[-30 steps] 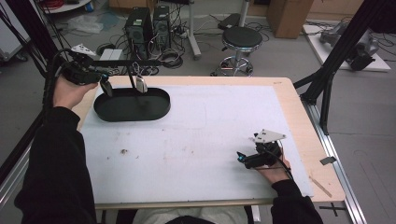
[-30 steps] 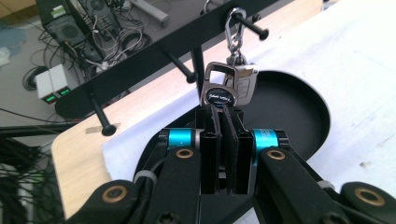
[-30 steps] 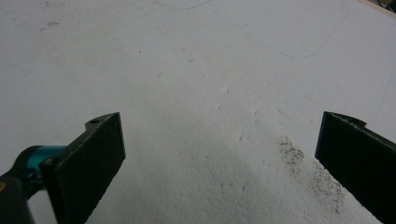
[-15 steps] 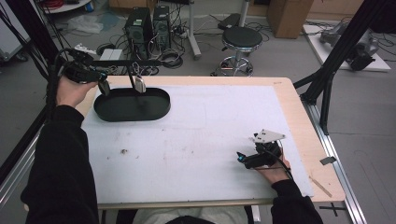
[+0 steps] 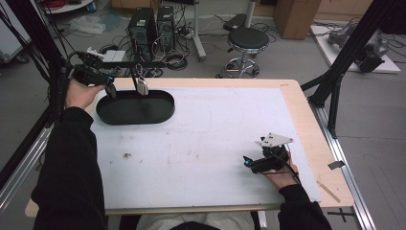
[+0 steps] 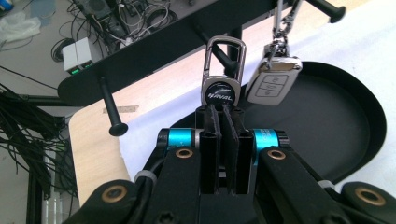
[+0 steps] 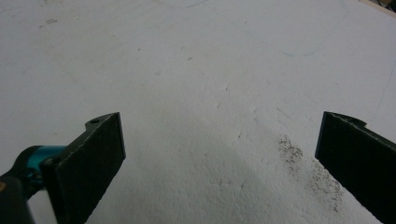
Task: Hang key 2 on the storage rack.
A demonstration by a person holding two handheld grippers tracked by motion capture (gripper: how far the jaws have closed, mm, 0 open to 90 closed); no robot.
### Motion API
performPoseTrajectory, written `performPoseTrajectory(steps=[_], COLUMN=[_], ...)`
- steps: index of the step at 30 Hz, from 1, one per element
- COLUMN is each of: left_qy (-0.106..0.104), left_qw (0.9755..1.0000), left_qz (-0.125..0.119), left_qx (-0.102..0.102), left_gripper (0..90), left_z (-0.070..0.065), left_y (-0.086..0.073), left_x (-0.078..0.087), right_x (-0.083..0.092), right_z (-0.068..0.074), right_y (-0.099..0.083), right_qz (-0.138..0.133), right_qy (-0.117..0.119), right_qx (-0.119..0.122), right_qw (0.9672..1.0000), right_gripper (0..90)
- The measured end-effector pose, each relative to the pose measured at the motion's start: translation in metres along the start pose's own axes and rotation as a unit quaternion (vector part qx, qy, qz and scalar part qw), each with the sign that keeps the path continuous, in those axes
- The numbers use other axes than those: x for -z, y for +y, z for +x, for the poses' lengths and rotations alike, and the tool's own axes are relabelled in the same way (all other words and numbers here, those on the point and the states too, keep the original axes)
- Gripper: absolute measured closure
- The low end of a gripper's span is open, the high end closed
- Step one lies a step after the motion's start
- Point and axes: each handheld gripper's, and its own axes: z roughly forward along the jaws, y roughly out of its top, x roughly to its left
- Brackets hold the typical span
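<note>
Left gripper [image 6: 223, 114] clamped on a key fob with a round badge and a silver carabiner loop [image 6: 224, 77], pads pressed flat against the lower edge of the badge, loop standing upright just beyond the fingertips. Seen from above, the same gripper [image 5: 111, 90] raised over the near-left rim of the oval black tray [image 5: 158, 115], hand [image 5: 82, 93] behind it. Grip low on the fob, probably so that the loop stays free to pass over a peg.

Black key rack [image 6: 154, 51] stretched across just beyond the fingertips, its pegs pointing toward the camera — one bare peg [image 6: 109, 107] to the left of the fingers, another directly behind the loop. Whether the loop already rests on that peg cannot be told from this angle. Car remote key [image 6: 273, 81] hanging by its chain from a peg just right of the held fob, near it but apart, showing how a hung item sits. Tray directly below both, likely placed to catch anything dropped.

Right gripper [image 7: 219, 154] with jaws spread wide, nothing between them, hovering low over the white table mat [image 7: 196, 70]. In the high view, same gripper [image 5: 253, 163] well apart from the rack — parked, in all likelihood, since hanging one fob needs one hand.
</note>
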Motion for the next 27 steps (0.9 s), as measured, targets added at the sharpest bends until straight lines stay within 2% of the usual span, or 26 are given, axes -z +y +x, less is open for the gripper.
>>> performPoseTrajectory(steps=[3,14,19,24,26,27], left_qy=[-0.001,-0.015,-0.010,-0.014,-0.011,-0.014], left_qw=[1.0000,0.9985,0.9983,0.9979,0.9978,0.9971], left_qz=[-0.001,-0.020,-0.023,-0.026,-0.028,-0.038], left_qx=[0.006,0.049,0.052,0.057,0.059,0.064], left_gripper=[85.2,85.2,85.2,85.1,83.0,76.9], left_z=[0.000,0.008,0.011,0.014,0.013,0.013], left_y=[0.001,-0.001,-0.001,-0.003,-0.003,-0.003], left_x=[-0.006,-0.020,-0.022,-0.022,-0.022,-0.021], right_x=[-0.001,-0.001,-0.001,-0.002,-0.002,-0.002], right_z=[0.000,0.000,0.001,0.001,0.001,0.001], right_y=[0.000,-0.001,-0.001,-0.001,-0.001,-0.001], right_qz=[0.000,0.004,0.005,0.006,0.006,0.007], right_qy=[0.000,-0.001,-0.001,-0.002,-0.003,-0.002], right_qx=[0.002,0.001,0.005,0.005,0.005,0.005], right_qw=[1.0000,1.0000,1.0000,1.0000,1.0000,1.0000], right_gripper=[0.7,0.7,0.7,0.7,0.7,0.7])
